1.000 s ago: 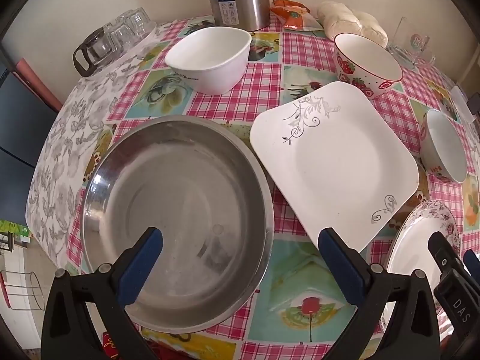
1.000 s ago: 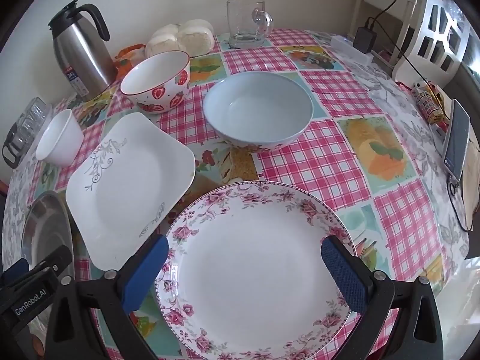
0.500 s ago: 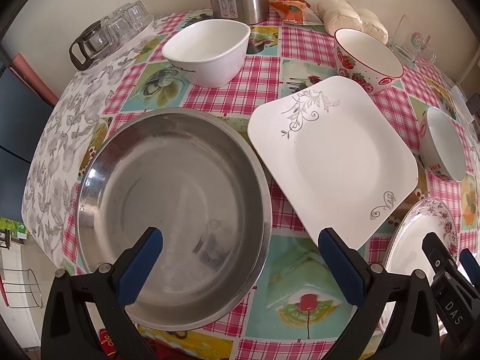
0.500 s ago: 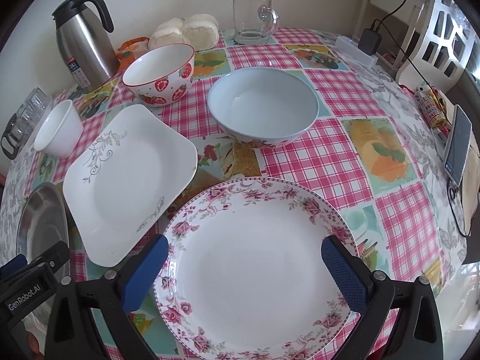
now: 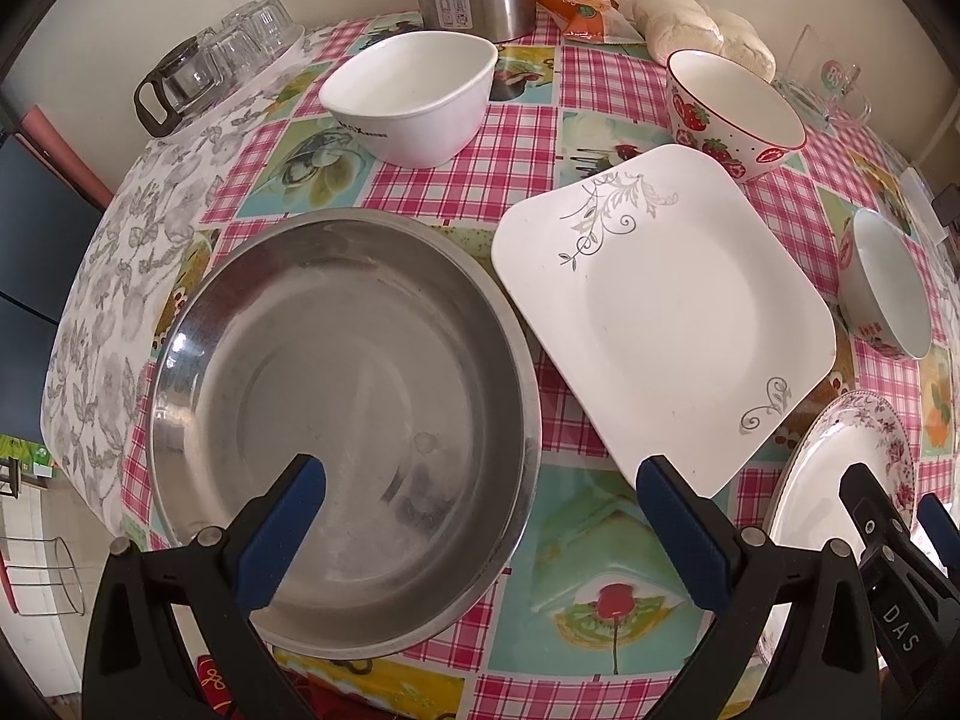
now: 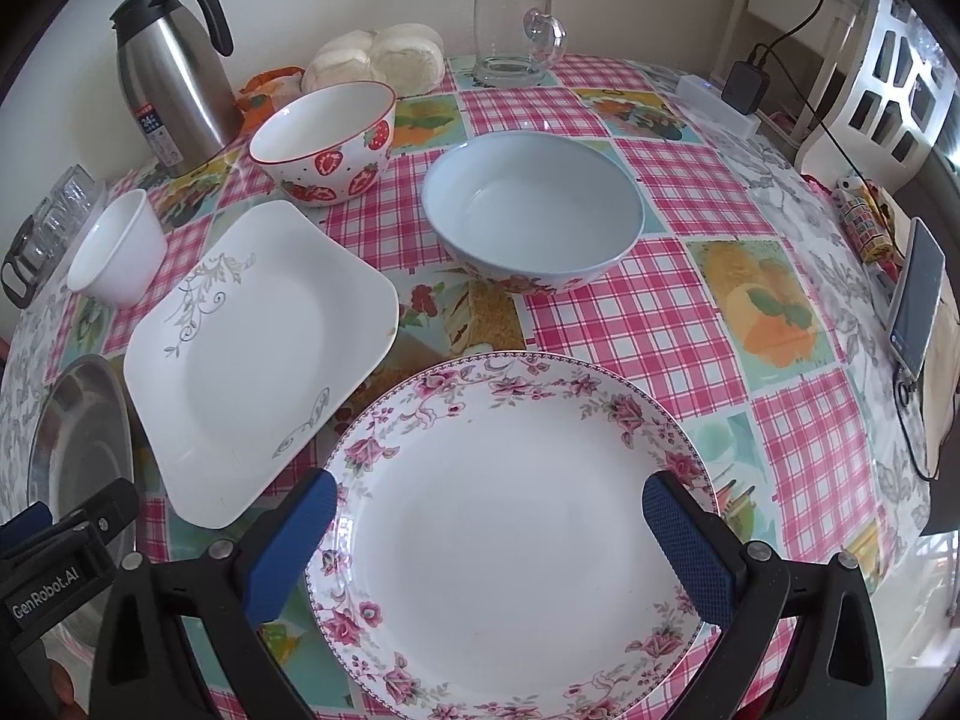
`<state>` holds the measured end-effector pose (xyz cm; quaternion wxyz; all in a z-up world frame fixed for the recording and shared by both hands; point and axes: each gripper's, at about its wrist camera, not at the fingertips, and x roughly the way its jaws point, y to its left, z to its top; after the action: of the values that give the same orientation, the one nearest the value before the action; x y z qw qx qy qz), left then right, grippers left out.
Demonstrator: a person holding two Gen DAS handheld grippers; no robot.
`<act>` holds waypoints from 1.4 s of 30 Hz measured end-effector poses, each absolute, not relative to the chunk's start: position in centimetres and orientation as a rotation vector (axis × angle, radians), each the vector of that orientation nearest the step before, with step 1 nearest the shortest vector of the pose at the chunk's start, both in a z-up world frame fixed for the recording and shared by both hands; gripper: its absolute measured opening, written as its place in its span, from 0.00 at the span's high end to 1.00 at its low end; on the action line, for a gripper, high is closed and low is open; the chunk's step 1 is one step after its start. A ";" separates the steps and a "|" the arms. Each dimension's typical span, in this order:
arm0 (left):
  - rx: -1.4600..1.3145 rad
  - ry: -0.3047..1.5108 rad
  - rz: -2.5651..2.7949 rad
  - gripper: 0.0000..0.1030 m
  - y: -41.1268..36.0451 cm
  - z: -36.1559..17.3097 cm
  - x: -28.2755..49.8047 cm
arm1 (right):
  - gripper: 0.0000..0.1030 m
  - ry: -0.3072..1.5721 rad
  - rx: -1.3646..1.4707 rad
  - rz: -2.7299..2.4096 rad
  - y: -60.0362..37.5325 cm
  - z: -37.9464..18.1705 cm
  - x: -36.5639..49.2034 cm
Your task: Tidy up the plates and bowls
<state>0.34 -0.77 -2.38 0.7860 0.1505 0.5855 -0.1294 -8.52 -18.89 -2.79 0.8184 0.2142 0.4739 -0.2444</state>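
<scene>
My left gripper (image 5: 480, 480) is open and empty, above the near edge of a round steel pan (image 5: 342, 420) and the corner of a square white plate (image 5: 660, 324). My right gripper (image 6: 489, 495) is open and empty over a round floral plate (image 6: 510, 540). Behind stand a pale blue bowl (image 6: 534, 222), a strawberry bowl (image 6: 327, 141) and a small white bowl (image 6: 117, 249). In the left wrist view the white bowl (image 5: 414, 99), strawberry bowl (image 5: 732, 114), blue bowl (image 5: 888, 282) and floral plate (image 5: 840, 474) also show.
A steel thermos (image 6: 168, 72), bread rolls (image 6: 378, 57), an orange snack packet (image 5: 576, 9) and a glass mug (image 6: 510, 36) stand at the table's back. Glass cups (image 5: 222, 60) sit at the back left. A phone (image 6: 918, 300) and charger cable (image 6: 840, 138) lie at the right edge.
Both grippers have drawn back and up a little, so the dishes sit lower and farther in both views. Nothing on the table has moved; both grippers stay open.
</scene>
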 end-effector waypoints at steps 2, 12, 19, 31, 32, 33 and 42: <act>0.324 1.264 -0.279 0.00 -0.7 -2.4 0.4 | 0.00 1.010 0.455 -0.521 -18.9 -2.8 -8.5; 0.323 1.269 -0.278 0.00 -0.7 -2.6 0.4 | 0.00 1.014 0.450 -0.520 -18.8 -2.9 -8.5; 0.322 1.270 -0.278 0.00 -0.7 -2.6 0.4 | 0.00 1.023 0.439 -0.519 -18.6 -3.0 -8.3; 0.309 1.276 -0.271 0.00 -0.4 -2.8 0.6 | 0.00 1.039 0.422 -0.517 -18.1 -3.3 -7.9; 0.308 1.277 -0.271 0.00 -0.3 -2.8 0.6 | 0.00 1.040 0.419 -0.516 -18.1 -3.3 -7.9; 0.307 1.278 -0.270 0.00 -0.2 -2.8 0.6 | 0.00 1.042 0.417 -0.515 -18.0 -3.4 -7.8; 0.240 1.294 -0.247 0.00 1.1 -2.6 1.6 | 0.00 1.063 0.390 -0.492 -16.5 -3.8 -6.7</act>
<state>1.55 1.05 -2.62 0.7842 0.1112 0.5996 -0.1144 -6.73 -16.52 -3.85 0.8155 0.1827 0.4984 -0.2306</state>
